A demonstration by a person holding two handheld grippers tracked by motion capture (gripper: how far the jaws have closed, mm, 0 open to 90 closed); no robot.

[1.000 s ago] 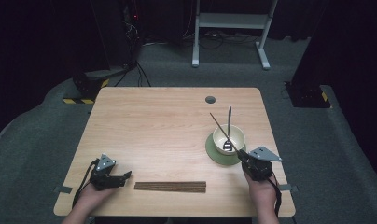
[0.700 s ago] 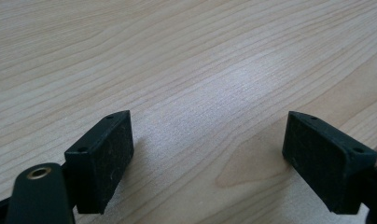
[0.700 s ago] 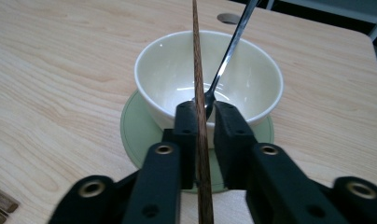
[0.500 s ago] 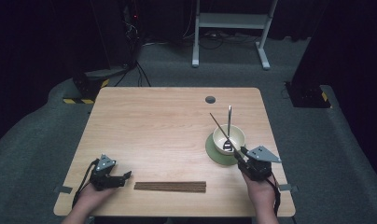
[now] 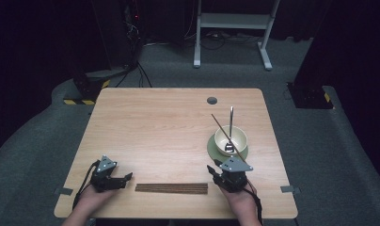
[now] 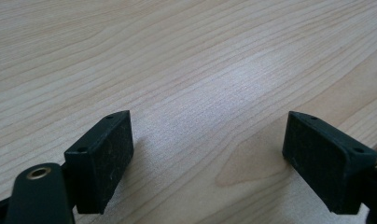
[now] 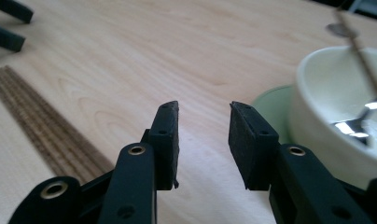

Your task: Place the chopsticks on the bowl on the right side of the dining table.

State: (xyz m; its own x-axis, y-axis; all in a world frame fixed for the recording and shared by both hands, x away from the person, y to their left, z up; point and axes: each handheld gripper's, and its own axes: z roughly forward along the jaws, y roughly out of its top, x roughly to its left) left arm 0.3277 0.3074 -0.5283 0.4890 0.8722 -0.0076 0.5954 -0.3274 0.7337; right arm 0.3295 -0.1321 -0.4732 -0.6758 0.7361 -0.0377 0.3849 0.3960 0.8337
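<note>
high view: right claw [image 5: 215, 168] sits between the chopstick bundle [image 5: 171, 188] at the front of the surface [image 5: 155, 122] and the bowl [image 5: 231, 140] on its green saucer [image 5: 212, 149], which holds a spoon [image 5: 230, 128] and one chopstick [image 5: 225, 134]. left claw [image 5: 127, 178] rests by the bundle's other end. left claw view: jaws wide, nothing between. right claw view: jaws narrow, just been opening, empty. risk: a swing could clip the saucer or scatter the bundle.
</note>
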